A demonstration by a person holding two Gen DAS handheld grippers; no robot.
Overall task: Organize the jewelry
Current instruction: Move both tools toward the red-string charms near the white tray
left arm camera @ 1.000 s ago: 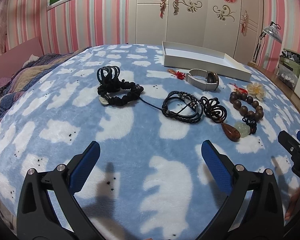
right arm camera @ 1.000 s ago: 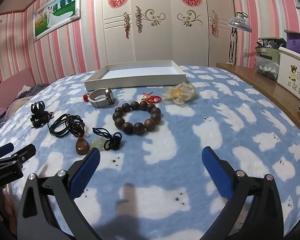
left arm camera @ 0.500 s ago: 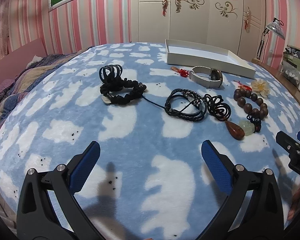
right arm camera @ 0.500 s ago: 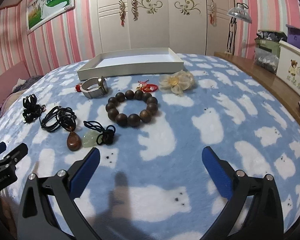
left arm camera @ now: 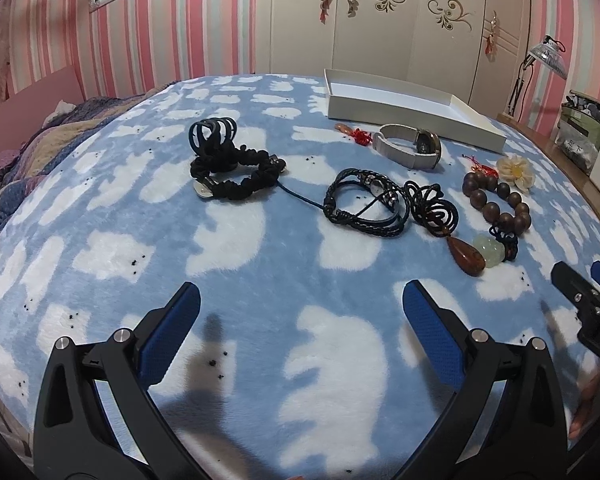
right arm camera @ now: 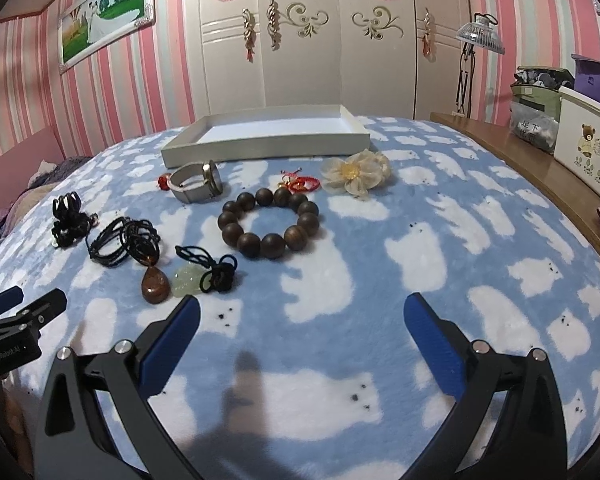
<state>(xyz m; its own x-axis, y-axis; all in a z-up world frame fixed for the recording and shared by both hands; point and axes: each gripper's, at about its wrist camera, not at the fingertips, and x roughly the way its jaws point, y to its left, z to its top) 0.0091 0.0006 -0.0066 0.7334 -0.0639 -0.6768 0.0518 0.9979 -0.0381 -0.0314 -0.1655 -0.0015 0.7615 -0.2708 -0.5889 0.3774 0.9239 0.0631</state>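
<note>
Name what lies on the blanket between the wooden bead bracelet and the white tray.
In the right wrist view, a small red knotted charm lies between the wooden bead bracelet and the white tray, right behind the beads.

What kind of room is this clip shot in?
Most likely a home bedroom: jewelry lies on a bed's blue fleece blanket, with a decorated cream wardrobe and a framed wedding photo on pink striped wallpaper behind.

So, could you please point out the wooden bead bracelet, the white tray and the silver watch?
wooden bead bracelet (right arm camera: 249, 245), right wrist view, on a front bead.
white tray (right arm camera: 260, 149), right wrist view, on its front wall.
silver watch (left arm camera: 396, 153), left wrist view, on its band.
</note>
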